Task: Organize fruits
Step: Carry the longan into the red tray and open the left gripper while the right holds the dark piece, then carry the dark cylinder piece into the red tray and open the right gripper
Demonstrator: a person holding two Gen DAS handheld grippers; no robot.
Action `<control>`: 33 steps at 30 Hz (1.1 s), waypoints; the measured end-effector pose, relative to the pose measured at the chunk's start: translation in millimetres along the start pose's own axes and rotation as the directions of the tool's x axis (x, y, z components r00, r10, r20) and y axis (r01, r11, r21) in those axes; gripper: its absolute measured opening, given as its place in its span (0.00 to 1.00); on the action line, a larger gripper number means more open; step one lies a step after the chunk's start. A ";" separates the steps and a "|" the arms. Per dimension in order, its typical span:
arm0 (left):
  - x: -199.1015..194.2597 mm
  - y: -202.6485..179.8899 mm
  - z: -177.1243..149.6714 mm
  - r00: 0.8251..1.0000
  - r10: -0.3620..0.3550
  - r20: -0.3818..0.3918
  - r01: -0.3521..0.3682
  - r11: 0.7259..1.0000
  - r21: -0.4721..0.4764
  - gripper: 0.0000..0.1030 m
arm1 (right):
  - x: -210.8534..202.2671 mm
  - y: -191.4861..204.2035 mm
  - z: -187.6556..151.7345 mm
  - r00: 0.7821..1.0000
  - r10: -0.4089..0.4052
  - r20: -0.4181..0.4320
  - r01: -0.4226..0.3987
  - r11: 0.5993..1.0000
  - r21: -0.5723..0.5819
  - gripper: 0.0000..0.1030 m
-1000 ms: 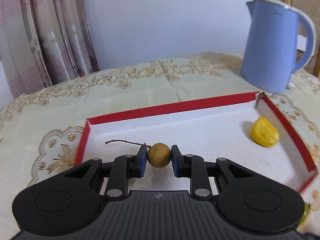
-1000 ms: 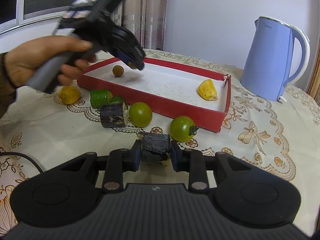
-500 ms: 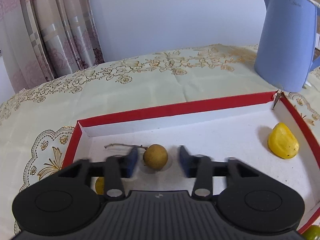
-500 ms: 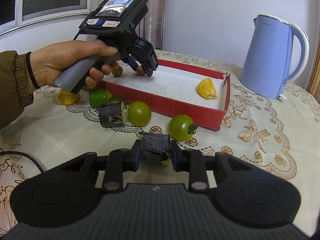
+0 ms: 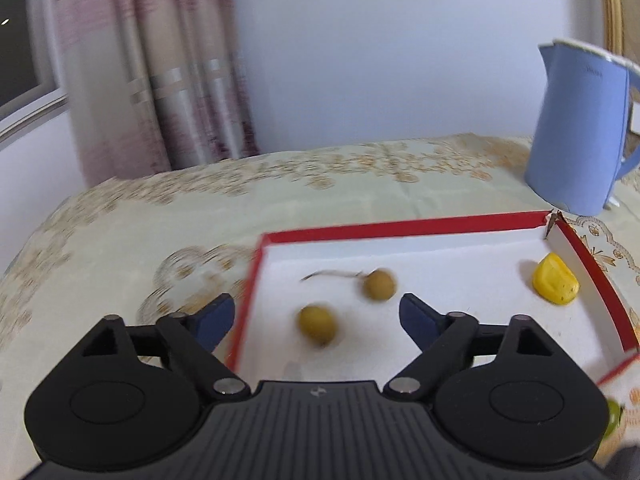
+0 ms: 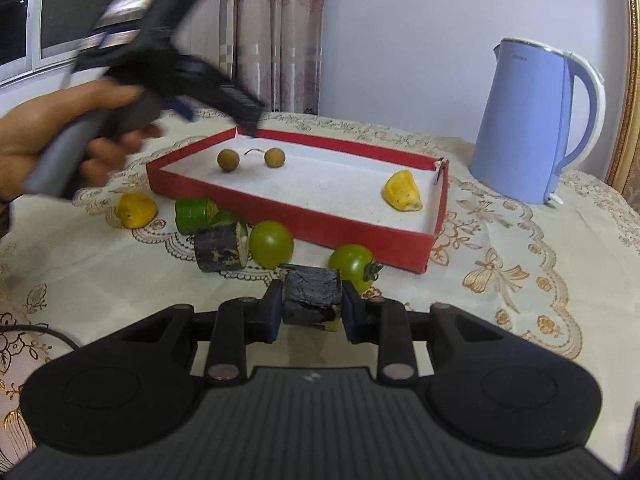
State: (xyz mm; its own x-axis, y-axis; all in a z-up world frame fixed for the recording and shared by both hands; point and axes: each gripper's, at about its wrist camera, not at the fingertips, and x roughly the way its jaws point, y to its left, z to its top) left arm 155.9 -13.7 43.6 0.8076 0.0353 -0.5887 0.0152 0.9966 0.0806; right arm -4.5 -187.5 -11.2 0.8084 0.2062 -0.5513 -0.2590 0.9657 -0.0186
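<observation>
At the far left of the right wrist view, a hand [image 6: 60, 136] grips the handle of the left gripper [image 5: 316, 316], which hangs tilted downward above the near left corner of the red tray [image 6: 280, 222]. Its jaws have just been opening and now stand wide and released, with nothing pressed between them. In the left wrist view its left finger lies outside the tray's left wall and its right finger over the white floor.

Two brown longans lie free on that floor at the left end: the plain longan [image 6: 228, 160] and, just to its right, the stemmed longan [image 6: 274, 157], close together but apart. The middle of the tray is bare, and a yellow fruit piece [image 6: 402, 192] sits near the right wall.

In front of the tray, on the tablecloth [image 6: 500, 248], lie another yellow piece [image 6: 135, 210], a green chunk [image 6: 196, 216], a dark cane piece [image 6: 220, 247] and two green tomatoes [image 6: 271, 243].

Lower centre, the right gripper [image 6: 312, 304] is clenched on a dark block [image 6: 312, 298]. A blue kettle [image 6: 532, 124] stands well apart at the right.
</observation>
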 end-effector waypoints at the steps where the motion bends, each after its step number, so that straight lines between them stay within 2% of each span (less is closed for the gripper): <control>1: -6.2 6.8 -5.6 1.000 0.009 0.010 -0.009 1.000 -0.022 0.88 | -0.2 -0.6 1.1 1.000 -0.005 0.003 0.005 1.000 0.000 0.27; 6: -23.4 30.4 -31.5 0.999 0.028 0.037 -0.023 0.993 -0.117 0.88 | -2.8 0.4 8.4 0.999 -0.021 0.027 0.021 1.000 -0.003 0.27; 11: -25.3 46.7 -39.9 0.993 0.054 0.109 -0.032 0.980 -0.195 0.88 | -2.8 6.2 19.8 0.998 -0.032 0.047 0.034 0.999 -0.031 0.27; 16: -21.8 58.9 -44.2 0.993 0.080 0.089 -0.057 0.970 -0.236 0.88 | 3.7 5.0 35.0 0.997 -0.048 0.067 0.051 0.998 -0.041 0.27; 20: -22.9 60.3 -45.8 0.991 0.103 0.085 -0.081 0.969 -0.235 0.89 | 12.3 2.8 50.6 0.994 -0.057 0.095 0.061 0.997 -0.041 0.27; 24: -22.0 56.0 -47.0 0.990 0.115 0.080 -0.095 0.972 -0.215 0.94 | 23.9 -2.2 65.5 0.992 -0.055 0.112 0.058 0.998 -0.023 0.27; 33: -23.1 47.3 -47.1 0.992 0.102 0.080 -0.087 0.981 -0.172 0.96 | 64.9 -9.4 91.5 0.994 -0.066 0.082 0.069 0.997 -0.044 0.27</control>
State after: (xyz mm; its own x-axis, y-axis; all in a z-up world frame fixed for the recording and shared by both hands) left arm 110.3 36.1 23.1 0.8497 0.1307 -0.5108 -0.1568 0.9876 -0.0081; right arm 98.8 -168.7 29.6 0.8643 0.1547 -0.4787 -0.2252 0.9699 -0.0931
